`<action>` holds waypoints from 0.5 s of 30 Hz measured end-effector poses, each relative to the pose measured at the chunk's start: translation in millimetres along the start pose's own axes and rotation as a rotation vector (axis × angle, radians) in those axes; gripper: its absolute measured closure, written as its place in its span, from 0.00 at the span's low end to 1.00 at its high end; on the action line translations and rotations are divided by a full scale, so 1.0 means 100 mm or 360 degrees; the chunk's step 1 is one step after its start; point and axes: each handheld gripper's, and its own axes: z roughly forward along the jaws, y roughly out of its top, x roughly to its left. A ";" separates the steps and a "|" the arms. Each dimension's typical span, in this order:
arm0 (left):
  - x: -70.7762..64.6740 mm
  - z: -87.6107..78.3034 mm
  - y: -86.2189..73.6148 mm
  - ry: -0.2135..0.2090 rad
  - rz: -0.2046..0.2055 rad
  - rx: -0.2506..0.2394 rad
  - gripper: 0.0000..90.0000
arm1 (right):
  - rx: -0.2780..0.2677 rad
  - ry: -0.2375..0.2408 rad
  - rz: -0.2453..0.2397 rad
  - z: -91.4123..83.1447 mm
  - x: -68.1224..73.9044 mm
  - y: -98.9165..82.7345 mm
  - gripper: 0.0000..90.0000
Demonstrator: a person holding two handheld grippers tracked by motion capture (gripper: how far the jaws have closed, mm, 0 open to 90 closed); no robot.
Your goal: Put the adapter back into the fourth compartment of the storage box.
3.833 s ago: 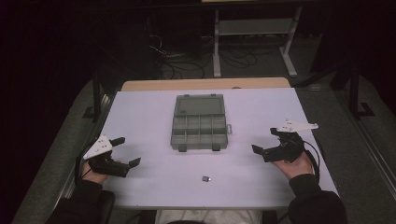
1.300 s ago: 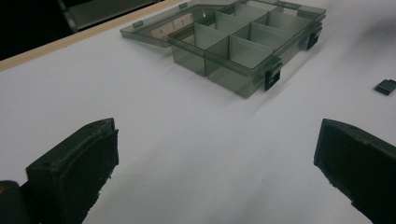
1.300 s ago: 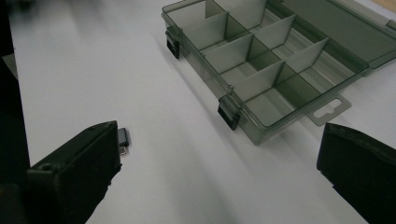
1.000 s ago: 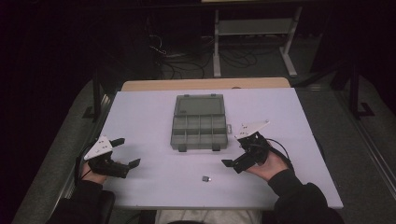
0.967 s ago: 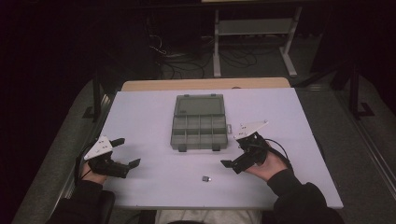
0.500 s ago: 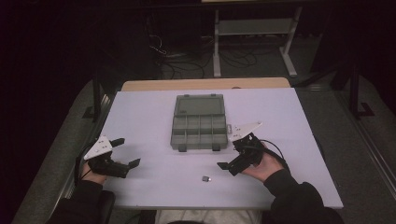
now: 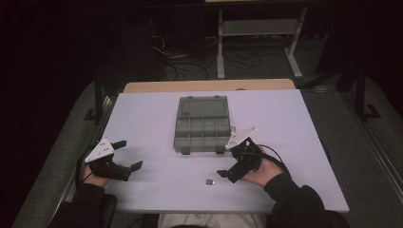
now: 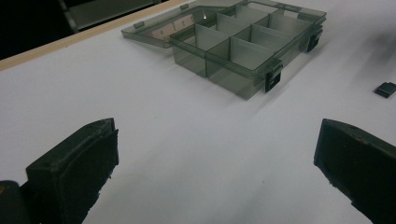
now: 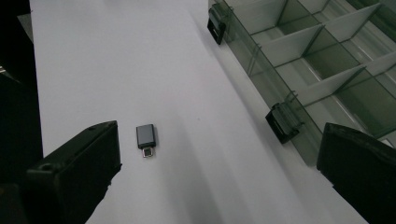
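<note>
Spanning a dark room, white table (image 7: 157,118).

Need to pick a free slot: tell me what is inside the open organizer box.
The compartments of the organizer box that show look empty, dividers only. The small adapter lies outside it on the table.

The right gripper (image 7: 231,164) has been moved from the table's right side leftward and toward the near edge, past the front right corner of the compartment box (image 7: 202,124). It has been brought close to the small grey adapter (image 7: 209,181), jaws wide apart, the adapter lying just beside one jaw.
</note>
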 end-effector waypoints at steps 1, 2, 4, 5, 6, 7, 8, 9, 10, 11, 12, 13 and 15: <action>0.00 0.00 0.00 -0.0001 0.0001 0.0000 0.00 | 0.0001 0.0004 0.0000 0.01 0.01 0.00 0.00; 0.00 0.00 0.00 -0.0001 0.0001 0.0000 0.00 | 0.0003 0.0007 -0.0004 0.02 0.01 0.00 0.00; 0.00 0.00 0.00 -0.0001 0.0001 0.0000 0.00 | 0.0009 0.0010 -0.0003 0.02 0.02 0.00 0.00; 0.00 0.00 0.00 0.0001 0.0000 -0.0001 0.00 | 0.0015 0.0014 -0.0010 0.04 0.02 0.00 0.00; 0.00 0.00 0.00 0.0002 0.0000 -0.0001 0.00 | 0.0026 0.0025 -0.0016 0.06 0.03 0.01 0.00; 0.00 0.00 0.00 0.0002 0.0001 -0.0001 0.00 | 0.0029 0.0026 -0.0020 0.07 0.03 0.01 0.00; 0.00 0.00 0.00 0.0003 0.0002 -0.0001 0.00 | 0.0036 0.0034 -0.0020 0.08 0.04 0.01 0.00; 0.00 0.00 0.00 0.0002 0.0002 -0.0002 0.00 | 0.0040 0.0036 -0.0023 0.09 0.05 0.01 0.00; 0.00 0.00 0.00 0.0002 0.0002 -0.0002 0.00 | 0.0050 0.0041 -0.0024 0.11 0.06 0.02 0.00; 0.00 0.00 0.00 0.0001 0.0002 -0.0002 0.00 | 0.0055 0.0042 -0.0033 0.12 0.06 0.02 0.00; 0.00 0.00 0.00 0.0001 0.0000 -0.0002 0.00 | 0.0055 0.0046 -0.0040 0.12 0.07 0.02 0.00; 0.00 0.00 0.00 0.0001 0.0001 -0.0001 0.00 | 0.0060 0.0051 -0.0039 0.13 0.08 0.03 0.00; 0.00 0.00 0.00 0.0001 0.0001 -0.0002 0.00 | 0.0065 0.0054 -0.0045 0.14 0.08 0.03 0.00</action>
